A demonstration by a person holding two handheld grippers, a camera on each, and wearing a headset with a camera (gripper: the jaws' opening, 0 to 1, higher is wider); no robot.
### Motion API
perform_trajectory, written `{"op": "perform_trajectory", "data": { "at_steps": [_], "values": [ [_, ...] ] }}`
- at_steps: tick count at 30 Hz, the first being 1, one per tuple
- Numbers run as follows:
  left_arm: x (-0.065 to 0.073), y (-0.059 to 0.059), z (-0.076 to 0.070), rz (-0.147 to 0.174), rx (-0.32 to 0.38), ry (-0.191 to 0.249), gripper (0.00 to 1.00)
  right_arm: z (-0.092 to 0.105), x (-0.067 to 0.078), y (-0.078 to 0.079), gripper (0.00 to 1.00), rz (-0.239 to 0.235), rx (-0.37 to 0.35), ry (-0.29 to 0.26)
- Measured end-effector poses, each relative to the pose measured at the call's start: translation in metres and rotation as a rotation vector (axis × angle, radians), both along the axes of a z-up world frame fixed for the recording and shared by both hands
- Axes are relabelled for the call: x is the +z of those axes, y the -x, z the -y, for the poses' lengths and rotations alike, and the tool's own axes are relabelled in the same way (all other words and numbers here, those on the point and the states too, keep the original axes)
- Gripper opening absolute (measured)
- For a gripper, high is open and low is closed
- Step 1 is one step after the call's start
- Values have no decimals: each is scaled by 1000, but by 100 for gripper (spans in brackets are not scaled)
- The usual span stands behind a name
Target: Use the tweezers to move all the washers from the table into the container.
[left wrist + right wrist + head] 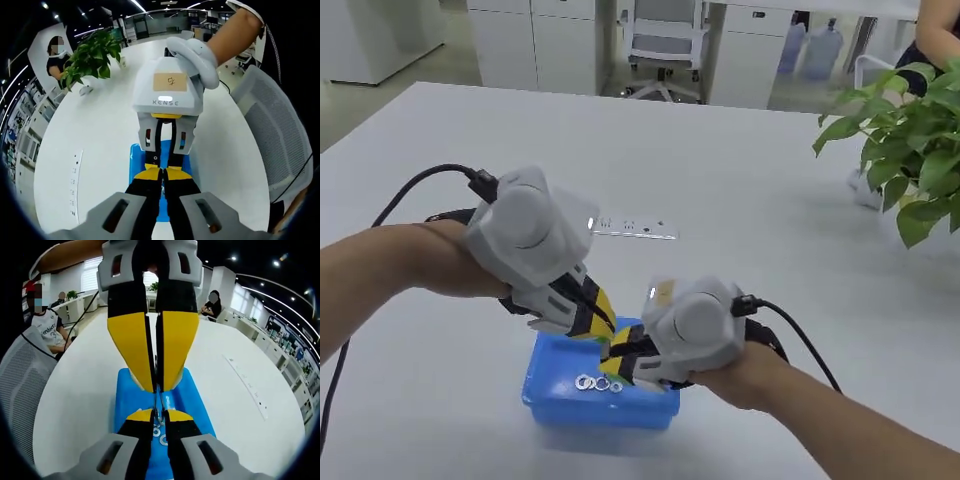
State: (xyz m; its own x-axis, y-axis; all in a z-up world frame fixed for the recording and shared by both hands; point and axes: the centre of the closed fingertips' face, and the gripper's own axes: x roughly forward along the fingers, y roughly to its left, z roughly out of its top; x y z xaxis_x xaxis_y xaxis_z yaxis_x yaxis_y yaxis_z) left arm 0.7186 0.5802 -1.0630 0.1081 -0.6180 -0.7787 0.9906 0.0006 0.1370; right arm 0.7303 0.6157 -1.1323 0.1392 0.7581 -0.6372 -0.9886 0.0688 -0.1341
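A blue container [545,365] sits on the white table [740,180] with three washers [600,383] lying in it. Both grippers meet tip to tip above it. My left gripper [604,322] comes in from the left, my right gripper [612,356] from the right. In the right gripper view, thin metal tweezers [158,402] run between the left gripper's [156,387] yellow jaws and down into my right gripper [159,415], over the washers [160,436] and the container [127,400]. Both pairs of jaws are closed on the tweezers. My left gripper [162,172] faces the right gripper's housing.
A white power strip [635,227] lies flat on the table behind the grippers. A leafy green plant [910,140] stands at the right edge. An office chair [665,40] and cabinets are beyond the far edge. People sit around the room in the gripper views.
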Motion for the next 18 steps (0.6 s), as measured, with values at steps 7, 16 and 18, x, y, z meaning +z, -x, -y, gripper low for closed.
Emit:
{"op": "perform_trajectory", "data": {
  "at_steps": [7, 16, 18],
  "values": [
    [-10, -5, -3, -12, 9, -2, 5, -1, -10, -2, 10, -15, 3, 9],
    [-12, -6, -2, -18, 9, 5, 5, -2, -12, -4, 10, -24, 0, 7],
    [-12, -5, -1, -20, 7, 5, 5, -1, -12, -4, 10, -23, -1, 9]
  ]
}}
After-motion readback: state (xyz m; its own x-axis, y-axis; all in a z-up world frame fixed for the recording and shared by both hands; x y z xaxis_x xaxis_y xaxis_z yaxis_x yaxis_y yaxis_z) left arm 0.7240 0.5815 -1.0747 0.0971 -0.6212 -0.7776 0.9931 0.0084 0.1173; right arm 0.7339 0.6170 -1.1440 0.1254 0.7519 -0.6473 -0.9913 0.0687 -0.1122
